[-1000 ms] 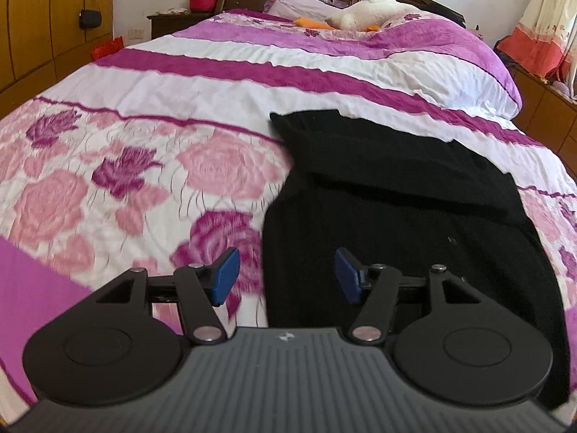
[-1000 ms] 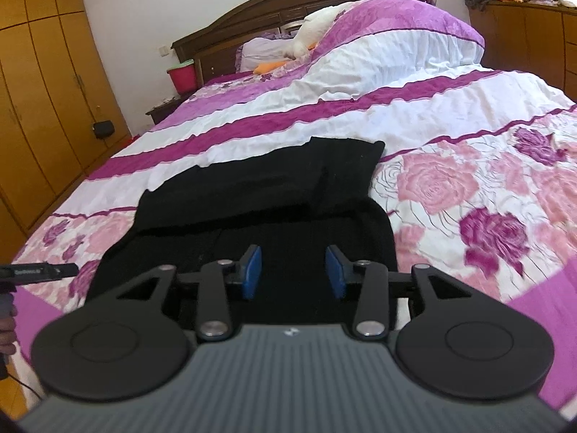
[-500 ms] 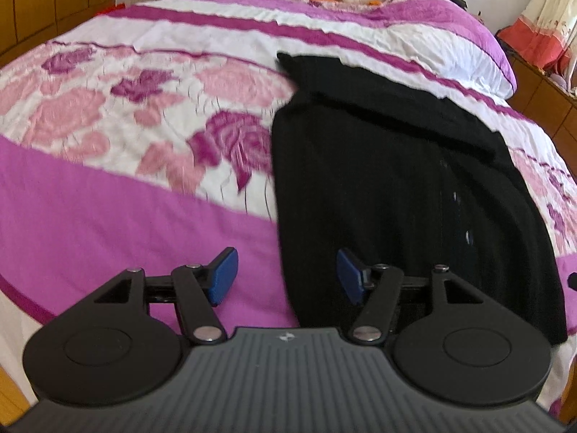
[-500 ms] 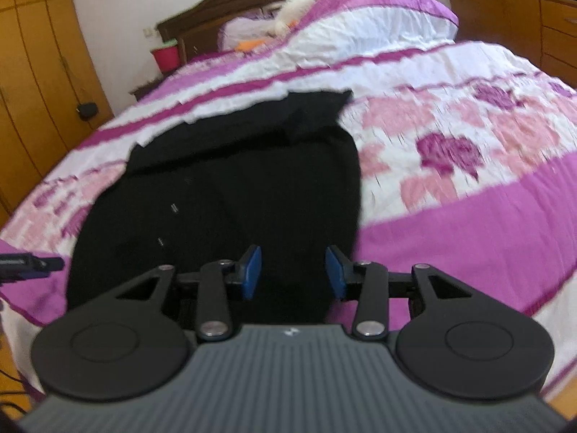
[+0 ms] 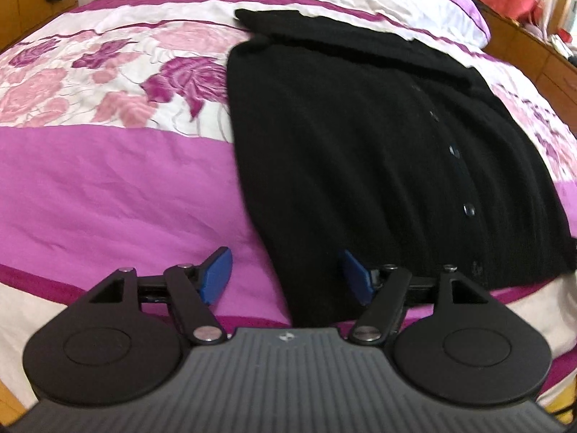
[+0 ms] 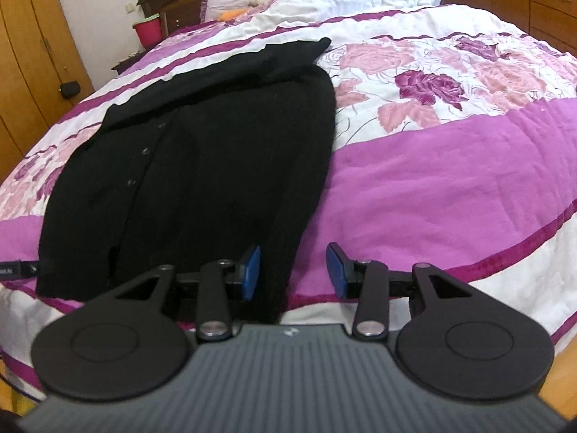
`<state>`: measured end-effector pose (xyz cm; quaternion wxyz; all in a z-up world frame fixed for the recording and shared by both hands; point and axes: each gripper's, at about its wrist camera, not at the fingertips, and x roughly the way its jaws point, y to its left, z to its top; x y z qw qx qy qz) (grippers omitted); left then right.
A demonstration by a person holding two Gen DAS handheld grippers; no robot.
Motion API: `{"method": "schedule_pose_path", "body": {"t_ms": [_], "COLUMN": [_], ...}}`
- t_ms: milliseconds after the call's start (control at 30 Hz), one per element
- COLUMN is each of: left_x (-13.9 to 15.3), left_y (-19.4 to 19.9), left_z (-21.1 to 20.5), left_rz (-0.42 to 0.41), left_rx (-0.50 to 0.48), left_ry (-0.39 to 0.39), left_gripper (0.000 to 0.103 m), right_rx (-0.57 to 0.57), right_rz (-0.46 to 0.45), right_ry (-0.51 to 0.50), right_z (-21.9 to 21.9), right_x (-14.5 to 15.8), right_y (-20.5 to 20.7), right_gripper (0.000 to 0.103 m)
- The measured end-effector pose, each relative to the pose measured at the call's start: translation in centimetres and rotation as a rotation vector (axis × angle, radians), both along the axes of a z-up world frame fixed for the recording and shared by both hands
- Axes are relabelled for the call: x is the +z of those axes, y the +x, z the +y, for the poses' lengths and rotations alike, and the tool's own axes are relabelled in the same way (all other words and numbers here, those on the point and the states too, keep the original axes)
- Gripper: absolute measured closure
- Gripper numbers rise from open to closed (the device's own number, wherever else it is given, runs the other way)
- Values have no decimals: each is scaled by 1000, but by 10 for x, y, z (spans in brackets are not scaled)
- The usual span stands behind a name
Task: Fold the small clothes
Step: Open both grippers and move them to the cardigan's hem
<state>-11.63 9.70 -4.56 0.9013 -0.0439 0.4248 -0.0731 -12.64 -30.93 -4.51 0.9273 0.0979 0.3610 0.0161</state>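
Cardigan (image 5: 360,151): black knit, buttoned, flat on bedspread (image 5: 108,187).

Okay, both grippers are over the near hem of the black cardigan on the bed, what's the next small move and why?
Probably lower both onto the hem corners and close. The black knitted button-front cardigan lies flat on the pink and purple floral quilt. The left gripper, whose jaws have just been opening, straddles one near corner; the right gripper straddles the other. Neither pinches fabric yet.

Two wrist views, angled down from the bed's foot

The black garment (image 5: 378,151) on the bed (image 6: 450,180) is seen near from its left and right corners.
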Motion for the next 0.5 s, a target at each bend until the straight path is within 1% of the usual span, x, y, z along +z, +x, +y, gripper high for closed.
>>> {"method": "schedule_pose_path", "body": {"t_ms": [133,300,433,500], "left_x": [-5,-10,-13,-11], "left_y": [1,9,16,20], "left_z": [-7,-13,-14,-13], "left_rz": [-9,-14,11,29], "left_rx": [-17,-28,-18,-29], "left_ry": [10,13,3,3], "left_gripper": [29,29,29,29], "right_rx": [7,6,9,10], "right_rz": [-1,-7,-3,-2], "right_ry": [8,53,59,63], "right_z": [1,-2,-2,-2], "right_x": [-2,-3,-3,-4], "right_y": [0,-3,-3,-2], "right_gripper": [58,56,56,56]}}
